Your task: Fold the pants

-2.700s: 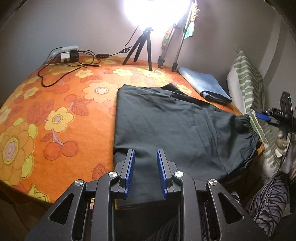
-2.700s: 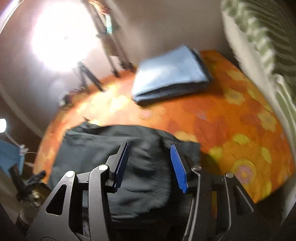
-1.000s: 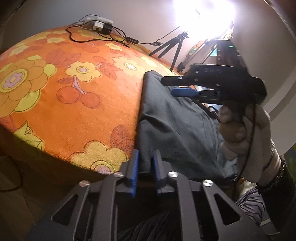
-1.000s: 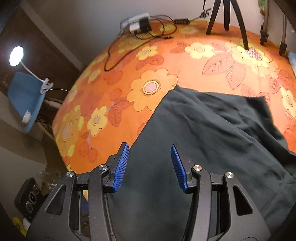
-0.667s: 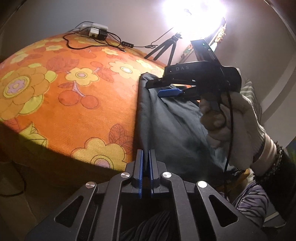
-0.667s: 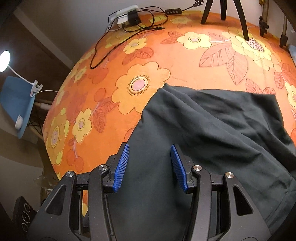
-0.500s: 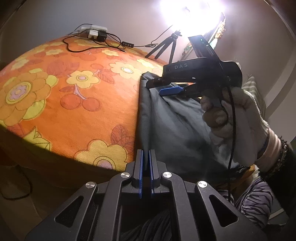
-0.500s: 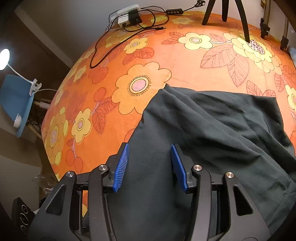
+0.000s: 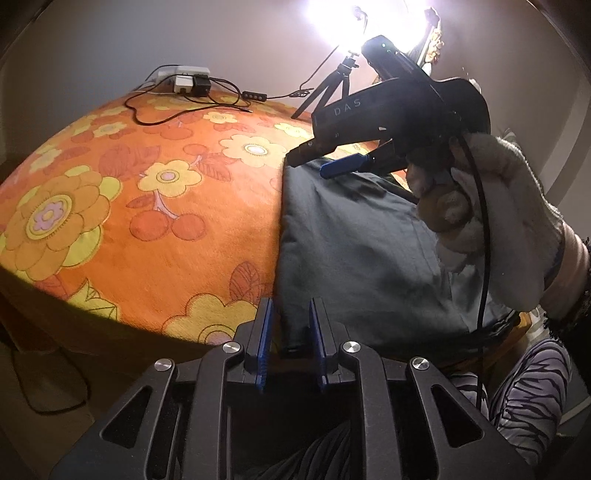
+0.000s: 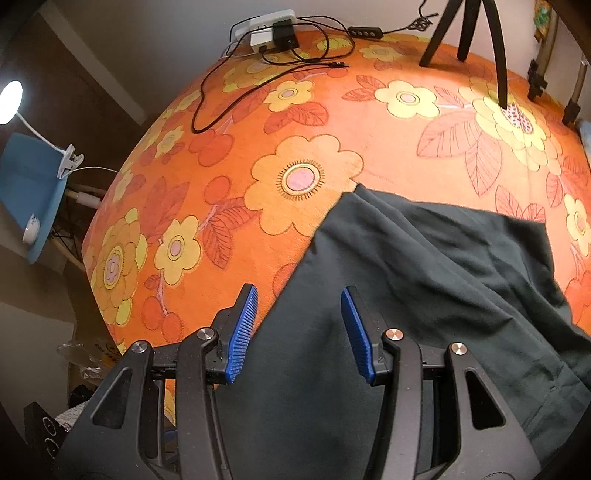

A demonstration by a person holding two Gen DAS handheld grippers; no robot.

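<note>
Dark grey pants [image 9: 354, 243] lie folded on the orange flowered tablecloth [image 9: 147, 206]; they also show in the right wrist view [image 10: 424, 295]. My left gripper [image 9: 290, 332] is open at the table's near edge, its blue pads on either side of the pants' near left corner. My right gripper [image 10: 297, 325] is open and empty, hovering above the pants' left edge. In the left wrist view the right gripper [image 9: 332, 162] hangs over the pants' far left corner, held by a gloved hand [image 9: 491, 221].
A power strip with cables [image 10: 277, 33] lies at the far side of the tablecloth. A tripod [image 10: 480, 33] and stand legs [image 10: 535, 81] rest at the back right. A bright lamp [image 9: 354, 26] shines behind. A blue chair with a clip lamp [image 10: 33, 184] stands to the left.
My left gripper, shut on the pants' near corner half a second ago, has opened. My right gripper has drifted slightly toward the pants' far left corner and stays open.
</note>
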